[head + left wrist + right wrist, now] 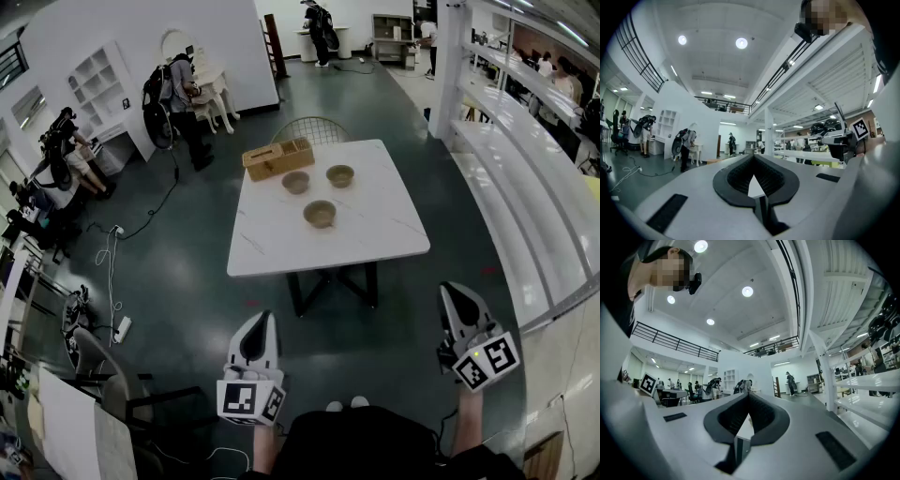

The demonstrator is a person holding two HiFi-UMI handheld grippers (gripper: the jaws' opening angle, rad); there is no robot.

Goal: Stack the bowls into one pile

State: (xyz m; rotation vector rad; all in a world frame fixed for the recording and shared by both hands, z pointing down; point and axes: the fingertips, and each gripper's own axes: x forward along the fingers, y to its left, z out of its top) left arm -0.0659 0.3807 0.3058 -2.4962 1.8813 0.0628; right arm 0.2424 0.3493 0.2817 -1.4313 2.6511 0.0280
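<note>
Three bowls (320,214) stand apart on the counter (375,230), at 12 o'clock and well clear of both claws. The left claw (262,323) and right claw (457,298) are closed and empty. The left appears nearer.

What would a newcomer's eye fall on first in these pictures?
Three separate bowls sit on the white table at the head view's centre, beside a wooden box. At the bottom, the left tool and right tool are shut and empty, short of the table.
</note>
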